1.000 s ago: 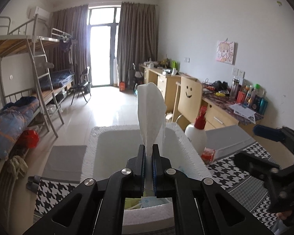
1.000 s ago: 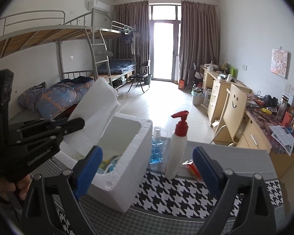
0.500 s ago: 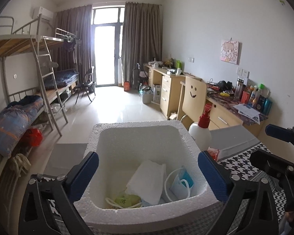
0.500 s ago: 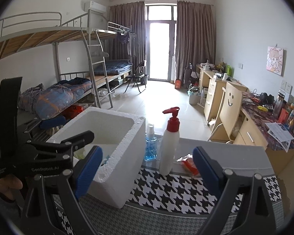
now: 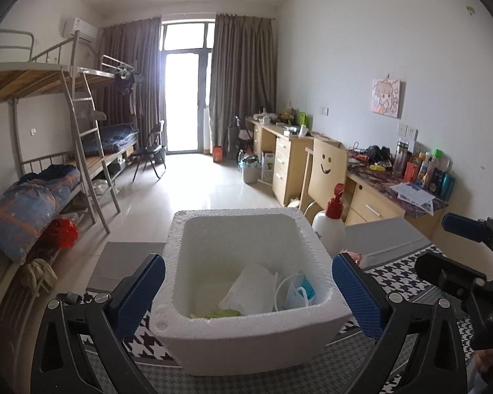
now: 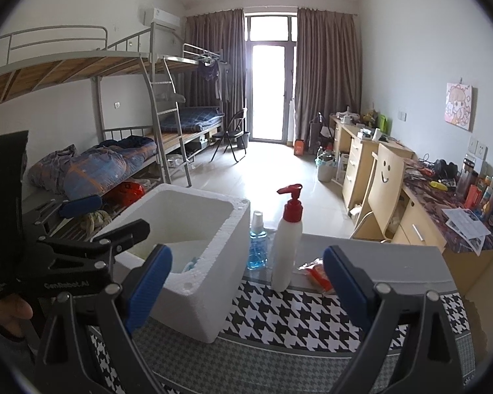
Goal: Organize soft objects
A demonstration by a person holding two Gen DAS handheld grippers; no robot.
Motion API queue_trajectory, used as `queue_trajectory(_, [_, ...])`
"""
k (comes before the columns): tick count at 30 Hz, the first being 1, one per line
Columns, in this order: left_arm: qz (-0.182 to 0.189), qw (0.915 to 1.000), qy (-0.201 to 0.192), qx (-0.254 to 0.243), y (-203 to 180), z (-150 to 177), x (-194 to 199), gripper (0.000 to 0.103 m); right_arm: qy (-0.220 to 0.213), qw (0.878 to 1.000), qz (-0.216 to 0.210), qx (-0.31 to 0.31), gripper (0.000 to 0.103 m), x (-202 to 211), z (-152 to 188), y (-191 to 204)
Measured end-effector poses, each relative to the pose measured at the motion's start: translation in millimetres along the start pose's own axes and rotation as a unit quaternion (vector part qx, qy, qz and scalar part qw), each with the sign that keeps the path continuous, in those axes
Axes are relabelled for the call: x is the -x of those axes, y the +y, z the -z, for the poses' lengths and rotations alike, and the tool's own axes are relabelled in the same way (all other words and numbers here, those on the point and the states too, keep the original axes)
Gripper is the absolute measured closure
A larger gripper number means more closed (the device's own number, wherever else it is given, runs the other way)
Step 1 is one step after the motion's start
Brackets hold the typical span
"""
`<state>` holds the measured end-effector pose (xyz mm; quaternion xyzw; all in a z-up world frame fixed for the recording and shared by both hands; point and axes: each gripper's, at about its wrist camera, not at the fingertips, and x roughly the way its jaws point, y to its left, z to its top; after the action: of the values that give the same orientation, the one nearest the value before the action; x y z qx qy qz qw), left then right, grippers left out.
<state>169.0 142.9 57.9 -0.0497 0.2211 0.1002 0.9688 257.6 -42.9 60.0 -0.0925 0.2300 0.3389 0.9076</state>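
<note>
left wrist view looks down into the white foam box [image 5: 246,328], and my left gripper [image 5: 248,290] is spread wide, pads either side of the box w/ nothing between them. jaws have just been opening; the folded white tissue [image 5: 249,292] lies loose on the box floor, not in my grip. beside it are a blue face mask w/ white ear loops [image 5: 299,292] and something yellow-green [image 5: 225,313] at the near wall, can't tell what it is. so by my read several soft things are already binned.

right gripper [image 6: 246,282] is also wide open and empty, hanging over the houndstooth mat [image 6: 279,315]. btw its pads i see the pump bottle w/ red top [image 6: 287,246], a small blue-liquid bottle [image 6: 257,249] just beside the box, and an orange-red packet [image 6: 317,274] lying on the grey table [image 6: 394,262] behind the mat, near my right pad.

what's left, prob: the packet looks like the only soft-ish thing outside the box, though i can't tell what it is. the bottles are hard, so i'd guess they stay put. if the packet counts, one more pick w/ the right side and a drop into the box; if not, the sorting looks about done as far as these views show.
</note>
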Motion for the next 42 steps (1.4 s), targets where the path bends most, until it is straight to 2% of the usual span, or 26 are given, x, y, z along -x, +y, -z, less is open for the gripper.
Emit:
queue_trajectory(23, [0.002,0.9982,-0.059,0.004,-11.9,35.2,80.4,0.001,-0.042,0.999,-0.010,-0.001,0.008,62.4,31.2,25.9])
queue_trajectory(37, [-0.006,0.9963,-0.085,0.007,-17.4,65.9,108.8,0.001,-0.066,0.998,-0.016,-0.017,0.007,88.5,62.8,26.9])
queue_trajectory(42, [-0.015,0.9960,-0.088,0.006,-22.7,77.6,113.6,0.001,-0.074,0.997,-0.012,-0.013,0.003,93.9,73.0,30.3])
